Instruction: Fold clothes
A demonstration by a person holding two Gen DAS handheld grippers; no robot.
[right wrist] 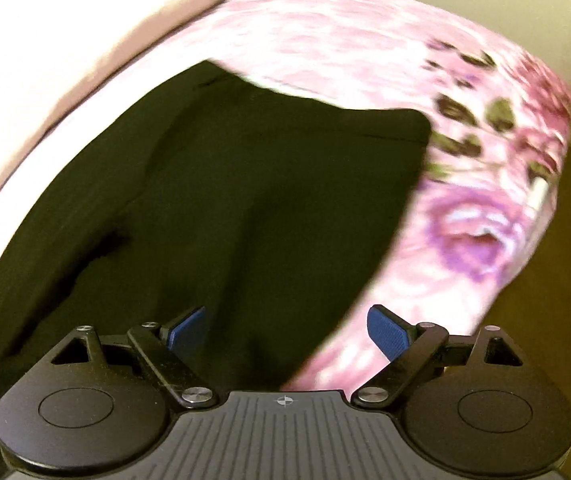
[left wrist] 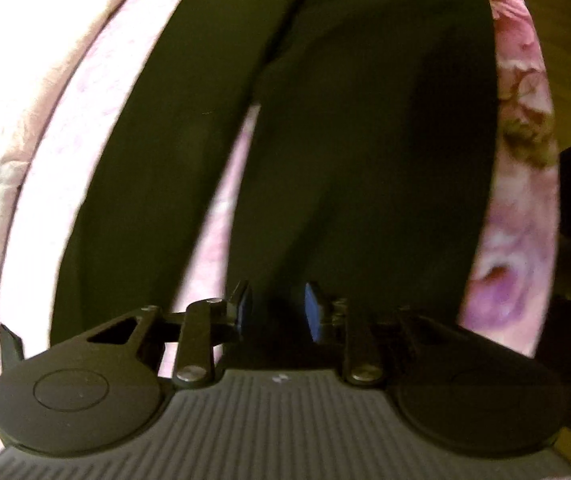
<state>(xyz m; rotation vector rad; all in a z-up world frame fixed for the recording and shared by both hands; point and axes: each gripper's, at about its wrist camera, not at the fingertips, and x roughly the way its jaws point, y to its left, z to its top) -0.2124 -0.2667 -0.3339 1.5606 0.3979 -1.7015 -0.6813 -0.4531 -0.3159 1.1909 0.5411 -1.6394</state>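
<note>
A pair of black fabric trousers (left wrist: 365, 140) lies spread flat on a bed covered with a pink floral bedspread (left wrist: 501, 240), the two legs parting over a strip of pink. The left gripper (left wrist: 277, 308) hangs above the trousers, jaws narrowly apart with nothing between them. The right gripper (right wrist: 287, 334) hangs over the trousers' edge beside the bedspread's purple flower, jaws wide and empty. Both views are blurred.

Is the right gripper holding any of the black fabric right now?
No, the right gripper stands wide open above the black garment, with nothing pinched between its blue pads.
</note>
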